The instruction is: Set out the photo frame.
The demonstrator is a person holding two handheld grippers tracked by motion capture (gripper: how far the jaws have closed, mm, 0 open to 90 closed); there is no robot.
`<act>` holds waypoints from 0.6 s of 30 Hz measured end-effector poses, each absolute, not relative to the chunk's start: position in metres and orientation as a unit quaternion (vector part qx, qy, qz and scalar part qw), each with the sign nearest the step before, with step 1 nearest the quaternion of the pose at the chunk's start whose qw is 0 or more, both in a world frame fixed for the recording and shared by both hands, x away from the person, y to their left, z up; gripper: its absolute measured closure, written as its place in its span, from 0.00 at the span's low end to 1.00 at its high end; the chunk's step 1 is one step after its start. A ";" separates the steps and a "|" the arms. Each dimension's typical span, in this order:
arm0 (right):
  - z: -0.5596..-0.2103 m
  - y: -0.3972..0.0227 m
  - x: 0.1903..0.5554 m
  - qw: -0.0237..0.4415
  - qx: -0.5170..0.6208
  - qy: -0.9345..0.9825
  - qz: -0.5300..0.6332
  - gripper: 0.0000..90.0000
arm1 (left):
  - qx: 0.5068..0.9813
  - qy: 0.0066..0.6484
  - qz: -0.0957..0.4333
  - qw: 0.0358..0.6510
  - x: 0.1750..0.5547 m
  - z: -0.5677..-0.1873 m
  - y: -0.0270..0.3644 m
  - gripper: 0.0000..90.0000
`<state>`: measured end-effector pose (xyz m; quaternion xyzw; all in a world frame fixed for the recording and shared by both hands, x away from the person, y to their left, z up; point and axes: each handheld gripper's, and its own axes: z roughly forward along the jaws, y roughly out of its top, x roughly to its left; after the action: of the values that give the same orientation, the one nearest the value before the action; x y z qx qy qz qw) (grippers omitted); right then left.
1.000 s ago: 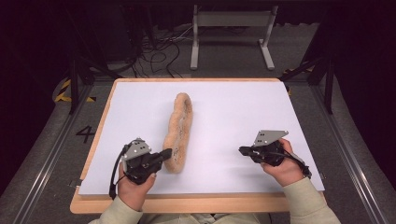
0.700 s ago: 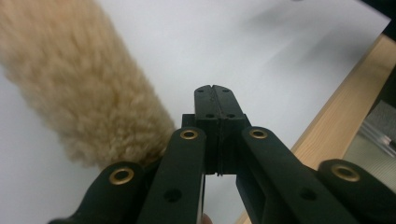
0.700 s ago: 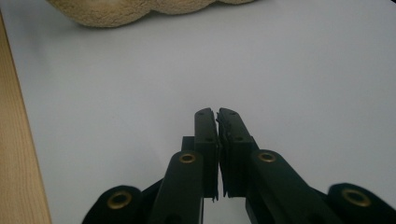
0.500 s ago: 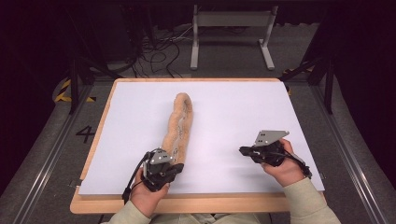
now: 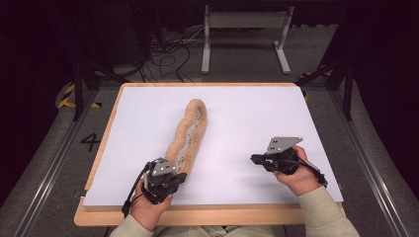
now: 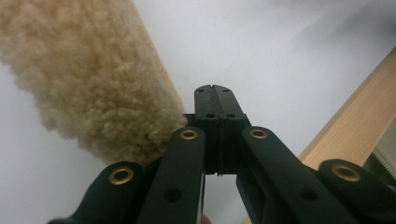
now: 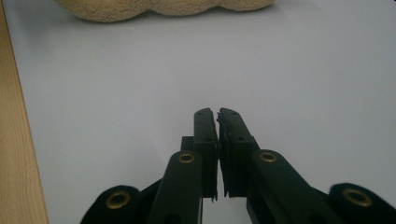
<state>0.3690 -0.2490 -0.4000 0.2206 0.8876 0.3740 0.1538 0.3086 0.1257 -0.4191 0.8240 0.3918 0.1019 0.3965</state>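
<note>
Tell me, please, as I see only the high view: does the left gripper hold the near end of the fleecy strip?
Observer: No. In the left gripper view, the left gripper has its jaws shut together, and the fleecy strip lies beside them, not between them.
Operator: And the right gripper, is it open?
Observer: No. The right gripper view shows the right gripper shut on nothing, above the bare white sheet.
</note>
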 end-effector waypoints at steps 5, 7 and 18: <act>-0.400 -0.247 0.370 0.151 0.219 0.888 0.374 0.96 | 0.811 0.415 0.103 0.399 0.309 -0.420 0.142 1.00; -0.400 -0.247 0.370 0.152 0.218 0.889 0.374 0.95 | 0.808 0.420 0.107 0.399 0.309 -0.420 0.148 1.00; -0.401 -0.245 0.373 0.156 0.223 0.885 0.376 0.93 | 0.795 0.444 0.113 0.398 0.311 -0.421 0.167 1.00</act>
<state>0.3730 -0.2446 -0.4013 0.2233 0.8855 0.3764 0.1563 0.3114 0.1671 -0.4215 0.7947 0.4440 0.1128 0.3981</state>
